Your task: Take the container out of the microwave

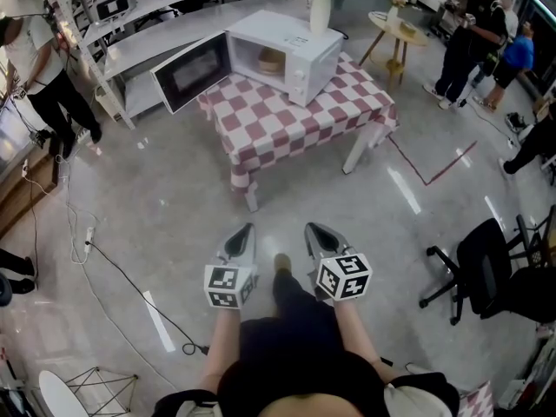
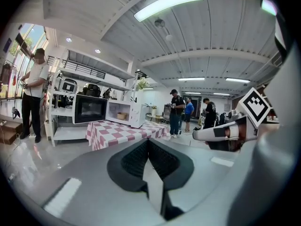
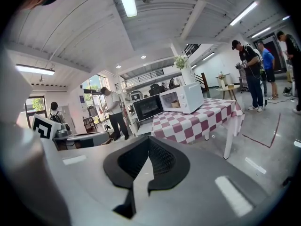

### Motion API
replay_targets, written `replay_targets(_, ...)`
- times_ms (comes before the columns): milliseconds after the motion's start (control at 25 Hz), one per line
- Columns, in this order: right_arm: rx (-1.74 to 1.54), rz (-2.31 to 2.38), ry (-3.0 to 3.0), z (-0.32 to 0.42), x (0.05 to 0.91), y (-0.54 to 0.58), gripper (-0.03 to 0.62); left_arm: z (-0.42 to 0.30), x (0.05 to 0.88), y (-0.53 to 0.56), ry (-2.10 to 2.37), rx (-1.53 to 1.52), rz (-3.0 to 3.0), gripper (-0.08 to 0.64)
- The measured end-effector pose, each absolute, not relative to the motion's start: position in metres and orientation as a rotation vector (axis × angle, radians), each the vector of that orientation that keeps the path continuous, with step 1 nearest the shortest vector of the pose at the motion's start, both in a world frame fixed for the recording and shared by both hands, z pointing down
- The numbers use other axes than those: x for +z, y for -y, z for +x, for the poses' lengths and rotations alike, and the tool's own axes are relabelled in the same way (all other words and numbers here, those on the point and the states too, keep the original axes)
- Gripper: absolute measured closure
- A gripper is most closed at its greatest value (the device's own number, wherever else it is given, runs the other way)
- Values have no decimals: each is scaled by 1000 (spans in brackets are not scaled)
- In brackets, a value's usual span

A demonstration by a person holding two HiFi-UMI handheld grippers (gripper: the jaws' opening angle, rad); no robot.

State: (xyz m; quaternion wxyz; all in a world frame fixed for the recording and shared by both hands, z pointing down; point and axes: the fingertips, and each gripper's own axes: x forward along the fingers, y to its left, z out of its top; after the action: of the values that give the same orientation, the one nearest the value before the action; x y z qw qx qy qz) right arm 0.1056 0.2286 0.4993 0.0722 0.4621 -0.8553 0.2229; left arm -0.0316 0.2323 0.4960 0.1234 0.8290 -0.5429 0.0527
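Note:
A white microwave (image 1: 291, 55) stands on a red-and-white checkered table (image 1: 295, 115), its dark door (image 1: 193, 72) swung open to the left. Inside it sits a pale round container (image 1: 270, 62), also seen small in the left gripper view as the container (image 2: 122, 116) and in the right gripper view as the container (image 3: 175, 104). Both grippers hang side by side over the floor, well short of the table. My left gripper (image 1: 247, 228) is shut and holds nothing, as its own view shows (image 2: 148, 140). My right gripper (image 1: 311, 228) is also shut and holds nothing (image 3: 149, 139).
A white vase with flowers (image 1: 321, 7) stands on the microwave. Several people (image 1: 473, 33) stand at the far right, another person (image 1: 43, 76) at the left by shelving. A black office chair (image 1: 491, 272) is at the right, a cable (image 1: 113, 272) runs over the floor at the left.

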Motion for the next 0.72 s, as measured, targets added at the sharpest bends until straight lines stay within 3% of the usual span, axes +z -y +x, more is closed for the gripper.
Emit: replay_targets(720, 685, 1371, 2577, 94, 501, -167, 592, -37, 496, -172, 1566, 154, 2404, 551)
